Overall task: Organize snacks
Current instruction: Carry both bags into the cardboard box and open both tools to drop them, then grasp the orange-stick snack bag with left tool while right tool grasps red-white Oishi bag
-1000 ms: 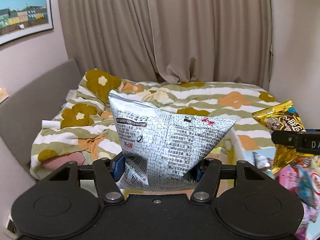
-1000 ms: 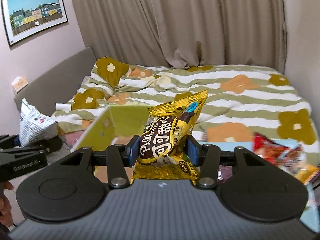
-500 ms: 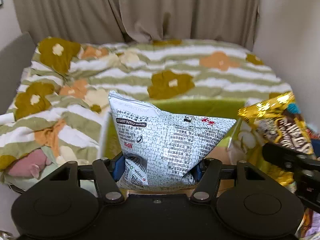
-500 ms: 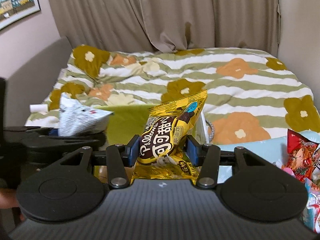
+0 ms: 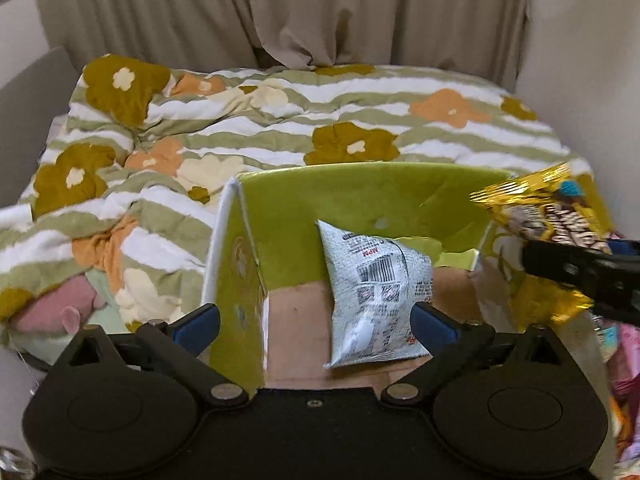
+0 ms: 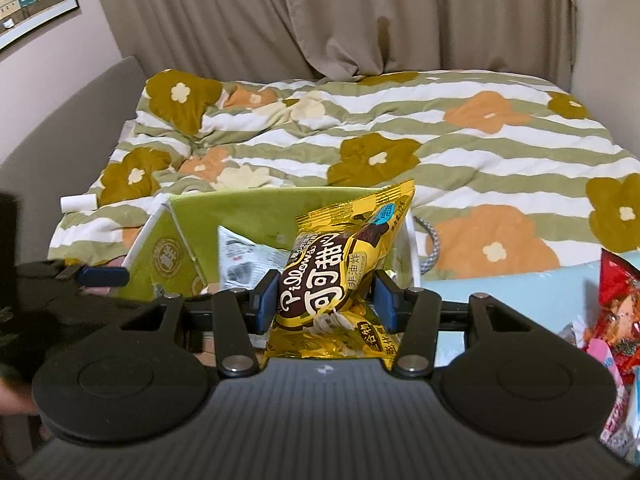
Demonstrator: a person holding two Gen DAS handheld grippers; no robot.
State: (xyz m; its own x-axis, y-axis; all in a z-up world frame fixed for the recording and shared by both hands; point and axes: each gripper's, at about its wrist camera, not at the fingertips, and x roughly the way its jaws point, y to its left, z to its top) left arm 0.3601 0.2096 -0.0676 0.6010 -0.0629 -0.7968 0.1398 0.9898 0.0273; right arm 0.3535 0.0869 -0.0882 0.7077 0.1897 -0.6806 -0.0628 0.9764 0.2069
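Left wrist: hand-held gripper (image 5: 314, 322) wide, empty.

An open box (image 5: 360, 200) is set at the foot of a bed (image 5: 280, 120), whose quilt (image 5: 200, 132) is spread behind it and to its left. A printed snack bag (image 5: 376, 292) is seen inside the box, towards its right half, between the spread jaws of the left gripper (image 5: 316, 320). A second snack bag (image 6: 340, 272) is held over the box's right side by the right gripper (image 6: 326, 300). More snack packets (image 6: 616, 312) are piled to the right of the box. Curtains (image 5: 280, 12) are hung behind the bed.
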